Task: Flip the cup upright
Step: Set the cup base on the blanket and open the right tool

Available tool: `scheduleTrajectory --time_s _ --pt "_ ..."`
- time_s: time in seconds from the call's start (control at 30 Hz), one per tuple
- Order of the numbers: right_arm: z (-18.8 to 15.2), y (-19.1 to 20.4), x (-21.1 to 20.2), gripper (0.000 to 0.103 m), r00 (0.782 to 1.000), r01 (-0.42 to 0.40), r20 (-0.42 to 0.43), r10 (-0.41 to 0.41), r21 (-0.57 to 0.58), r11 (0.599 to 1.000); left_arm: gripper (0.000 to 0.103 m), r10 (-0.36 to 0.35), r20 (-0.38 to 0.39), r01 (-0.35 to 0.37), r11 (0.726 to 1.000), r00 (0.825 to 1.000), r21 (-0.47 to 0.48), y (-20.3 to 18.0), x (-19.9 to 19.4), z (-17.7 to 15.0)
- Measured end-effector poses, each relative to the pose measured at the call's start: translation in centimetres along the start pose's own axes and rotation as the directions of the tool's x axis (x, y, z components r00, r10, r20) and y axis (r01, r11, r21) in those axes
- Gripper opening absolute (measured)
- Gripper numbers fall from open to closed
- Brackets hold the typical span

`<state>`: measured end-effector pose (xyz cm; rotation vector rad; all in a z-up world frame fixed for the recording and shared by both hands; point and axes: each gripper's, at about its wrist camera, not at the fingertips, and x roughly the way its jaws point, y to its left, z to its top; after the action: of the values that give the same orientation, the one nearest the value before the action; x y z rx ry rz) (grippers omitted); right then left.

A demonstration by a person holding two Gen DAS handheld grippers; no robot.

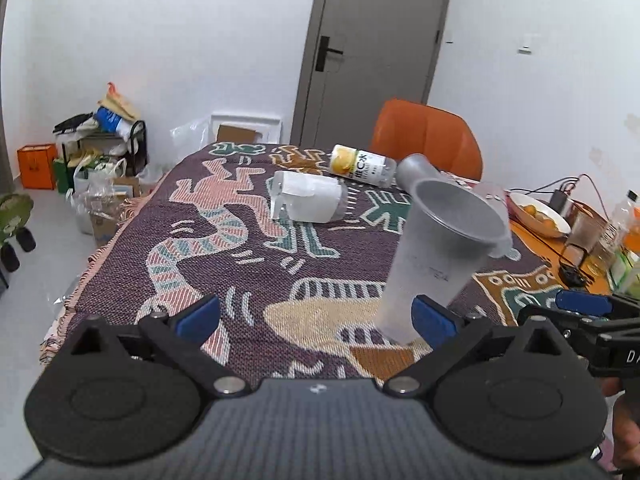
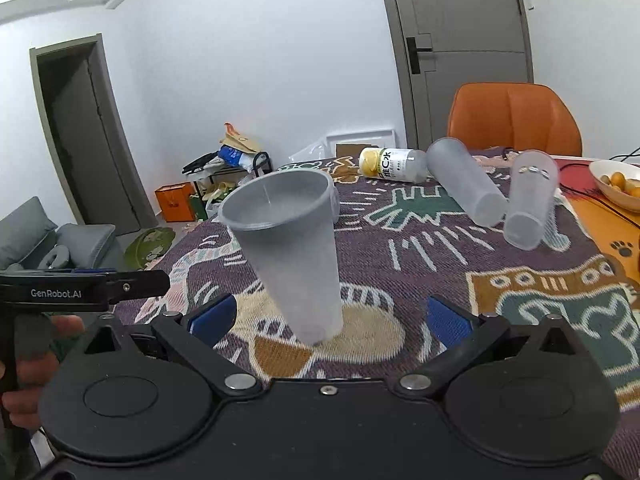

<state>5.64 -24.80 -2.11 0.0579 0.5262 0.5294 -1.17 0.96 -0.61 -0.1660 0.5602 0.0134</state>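
A frosted grey plastic cup [image 1: 436, 256] stands mouth up on the patterned tablecloth, leaning a little; it also shows in the right wrist view [image 2: 292, 252]. My left gripper [image 1: 316, 320] is open, and its right blue pad [image 1: 432, 320] sits at the cup's base. My right gripper [image 2: 330, 316] is open with the cup between its fingers, touching neither pad. Two more frosted cups lie on their sides further back: one [image 2: 466, 182] and another [image 2: 530, 200].
A yellow-labelled bottle [image 2: 394, 165] and a white-labelled container [image 1: 308, 202] lie on the tablecloth [image 1: 248, 264]. An orange chair [image 2: 516, 118] stands behind the table. A bowl of oranges [image 2: 618, 184] and cables sit at the right.
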Motion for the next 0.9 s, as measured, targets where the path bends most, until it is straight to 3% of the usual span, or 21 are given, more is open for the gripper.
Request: scheduleTrajectory --time_s 0.5,0.9 --pt "-1.5 0.4 -5.7 0.103 1.000 0.015 0.019 -0.016 0.028 0.999 0.103 0.001 0.035 -0.004 0.996 0.999 0.087 -1.4 -5.1 -2.5" --pt "-1.8 1.1 -7.9 0.103 0.999 -0.033 0.034 0.033 -0.002 0.999 0.103 0.006 0.047 -0.011 0.993 0.999 0.116 -2.1 -6.8 -2.9"
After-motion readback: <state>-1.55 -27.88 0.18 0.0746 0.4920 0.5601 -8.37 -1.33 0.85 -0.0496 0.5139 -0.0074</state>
